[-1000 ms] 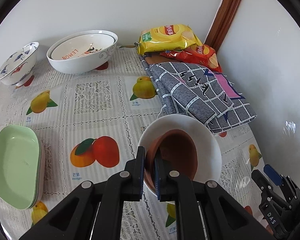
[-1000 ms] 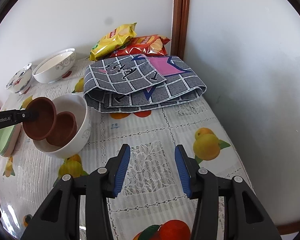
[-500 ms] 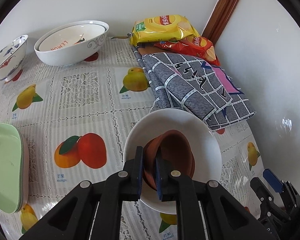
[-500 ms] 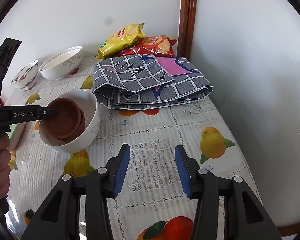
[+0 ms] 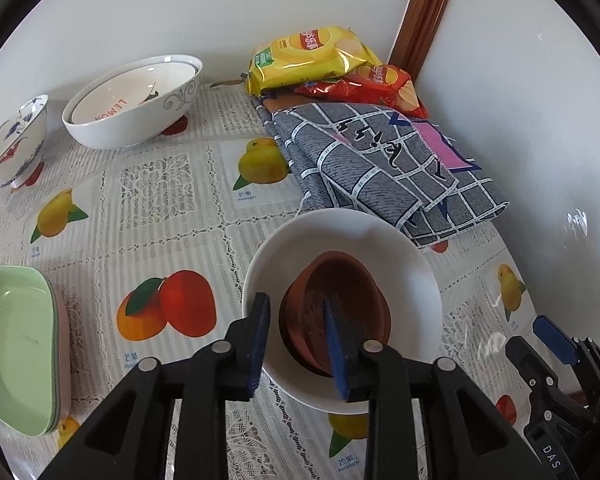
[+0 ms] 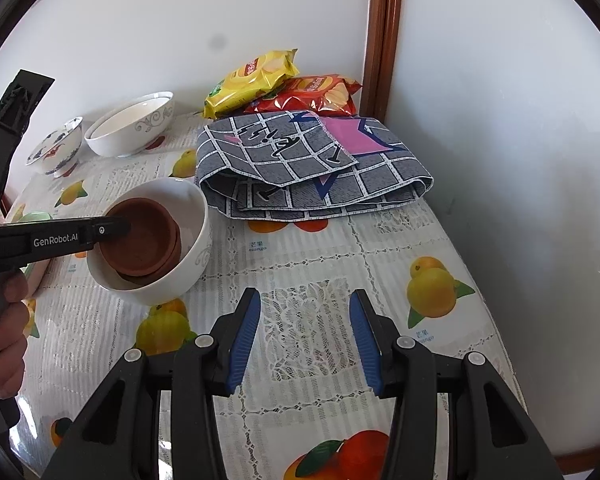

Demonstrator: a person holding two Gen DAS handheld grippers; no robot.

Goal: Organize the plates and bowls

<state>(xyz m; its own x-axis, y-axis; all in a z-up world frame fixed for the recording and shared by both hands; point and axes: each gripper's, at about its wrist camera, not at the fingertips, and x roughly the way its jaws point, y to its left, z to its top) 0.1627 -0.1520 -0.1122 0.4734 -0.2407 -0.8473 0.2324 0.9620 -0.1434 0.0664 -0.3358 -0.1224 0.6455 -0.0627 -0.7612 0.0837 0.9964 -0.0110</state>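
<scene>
Two brown bowls [image 5: 340,300] sit nested inside a white bowl [image 5: 364,236] near the middle of the table; they also show in the right wrist view [image 6: 140,240]. My left gripper [image 5: 296,336] is open, its fingers straddling the near rim of the brown bowls. My right gripper [image 6: 304,336] is open and empty, low over the tablecloth to the right of the white bowl [image 6: 192,252]. Two large white bowls [image 5: 136,108] are stacked at the back. A blue-patterned bowl [image 5: 12,144] stands at the far left. Stacked green plates [image 5: 16,344] lie at the left edge.
A folded grey checked cloth [image 5: 384,168] lies right behind the white bowl. Yellow [image 5: 308,56] and red [image 5: 376,88] chip bags sit in the back corner. White walls close the back and right sides. The right gripper shows at lower right in the left wrist view [image 5: 560,360].
My left gripper lowered the brown bowl into the other brown bowl in the white bowl, then opened and let it go. The right gripper stayed open and barely moved.
</scene>
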